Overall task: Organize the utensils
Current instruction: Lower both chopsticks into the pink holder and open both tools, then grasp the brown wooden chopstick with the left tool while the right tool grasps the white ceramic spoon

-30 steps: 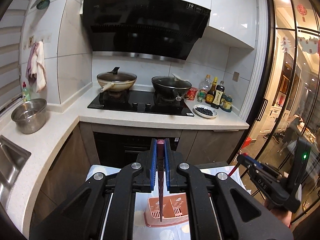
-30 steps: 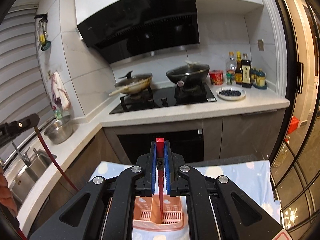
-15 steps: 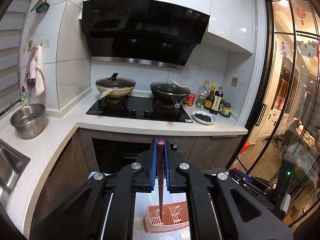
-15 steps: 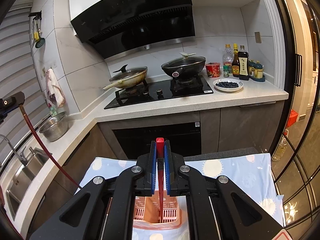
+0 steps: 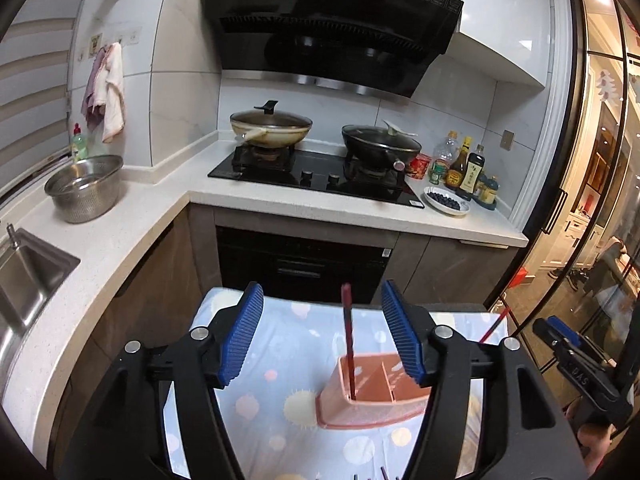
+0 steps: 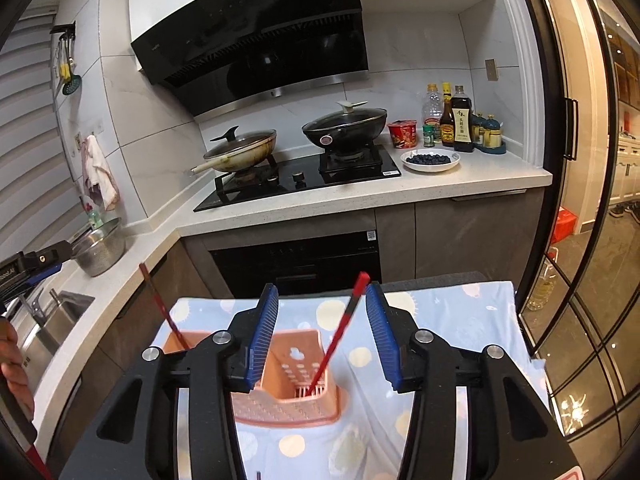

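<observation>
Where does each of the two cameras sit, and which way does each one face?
Left wrist: on the left claw, facing the stove; a chopstick stands in the pink holder between its opening jaws.
Right wrist: on the right claw, same direction; a hand shows at left.
Shared: holder, stove, both chopsticks.

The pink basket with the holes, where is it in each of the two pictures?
Left wrist view: the pink basket is low and right of centre, on the spotted cloth, partly behind the right finger of the left claw.
Right wrist view: it sits low in the centre, between the fingers of the right claw, a red chopstick leaning in it.
Shared landmark: the plate of blueberries on the counter.
</observation>
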